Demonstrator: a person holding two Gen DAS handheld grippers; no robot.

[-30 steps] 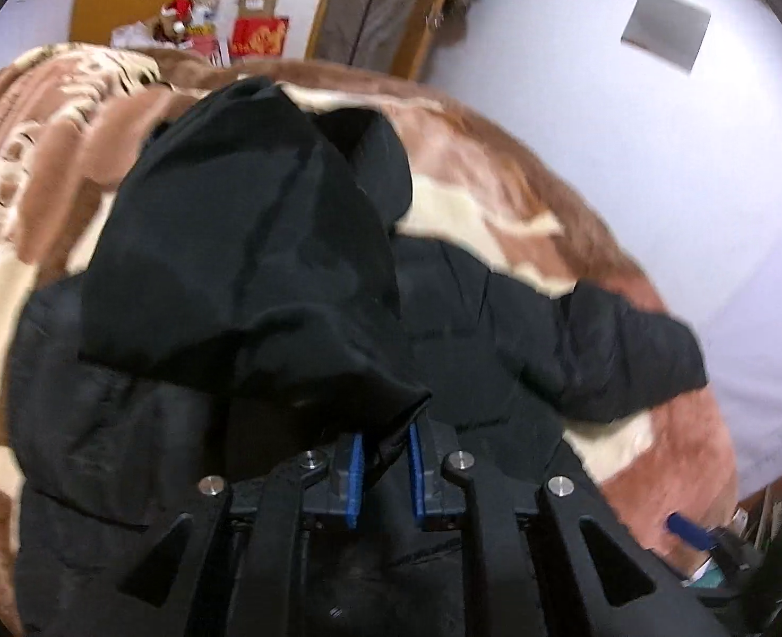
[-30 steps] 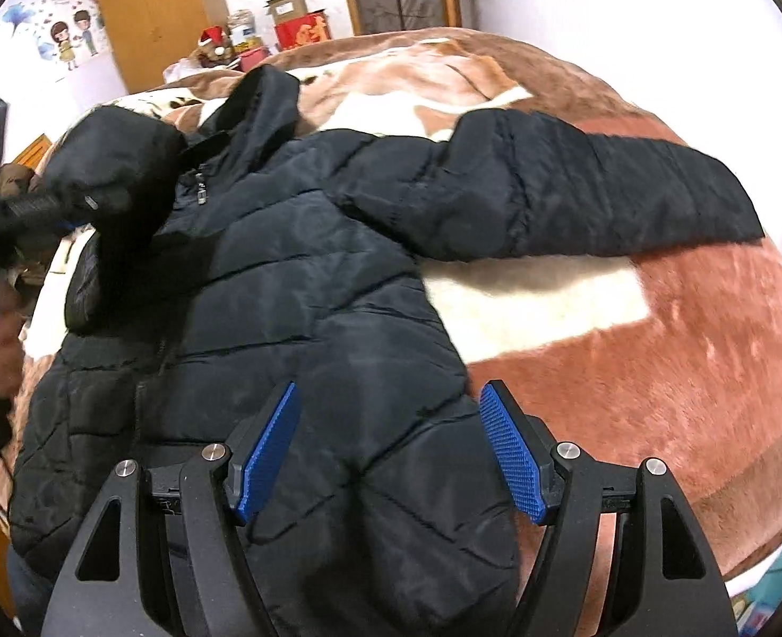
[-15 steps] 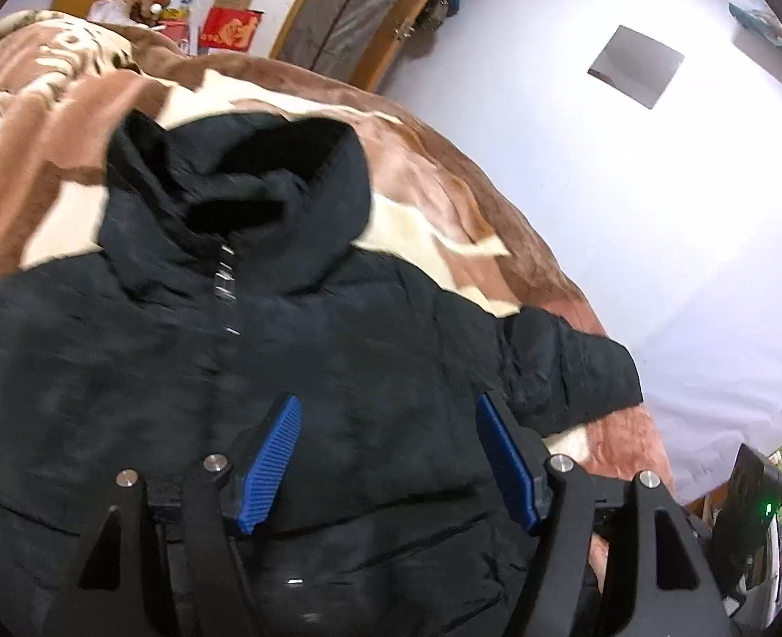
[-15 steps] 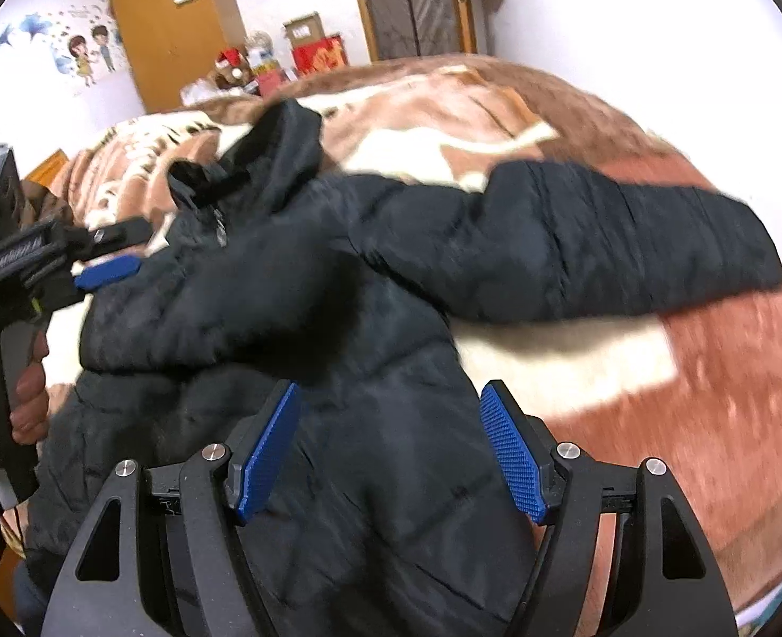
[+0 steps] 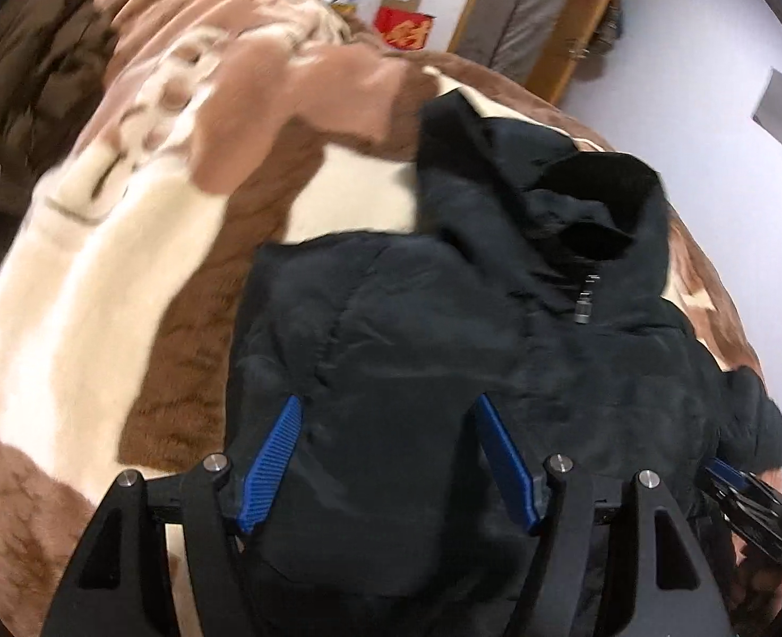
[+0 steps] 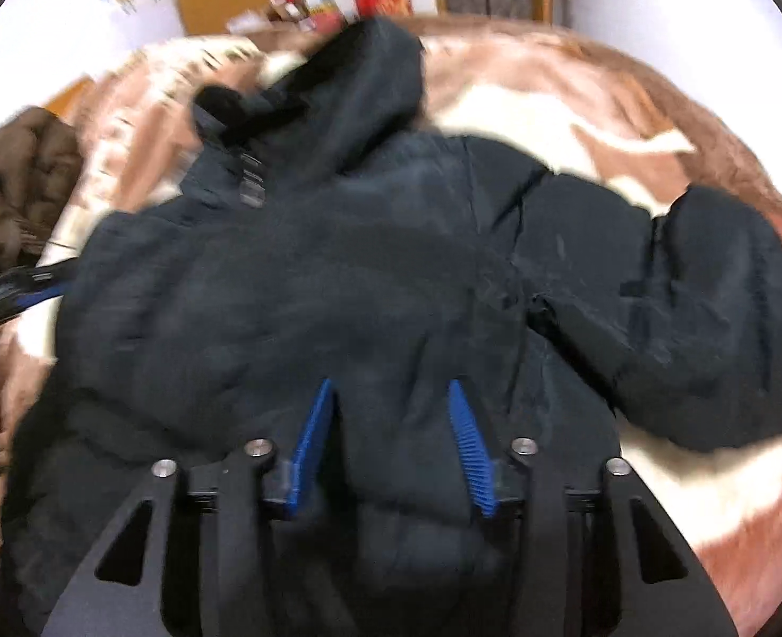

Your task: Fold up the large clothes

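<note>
Sleeve of black quilted hooded jacket (image 5: 444,350) dropped across chest — left gripper (image 5: 391,456) now open, empty; right gripper (image 6: 391,440) closing, nothing pinched yet.

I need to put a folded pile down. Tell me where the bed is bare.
Bare blanket lies between the black jacket and the brown garment on the bed's far side. Another bare strip sits below the outstretched sleeve. The middle is crowded: jacket body, hood and both grippers.

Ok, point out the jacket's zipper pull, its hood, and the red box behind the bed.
zipper pull (image 5: 583,312), left wrist view, on the metal tab below the collar
hood (image 5: 600,188), left wrist view, on its dark rim
red box (image 5: 408,33), left wrist view, on its front face
</note>
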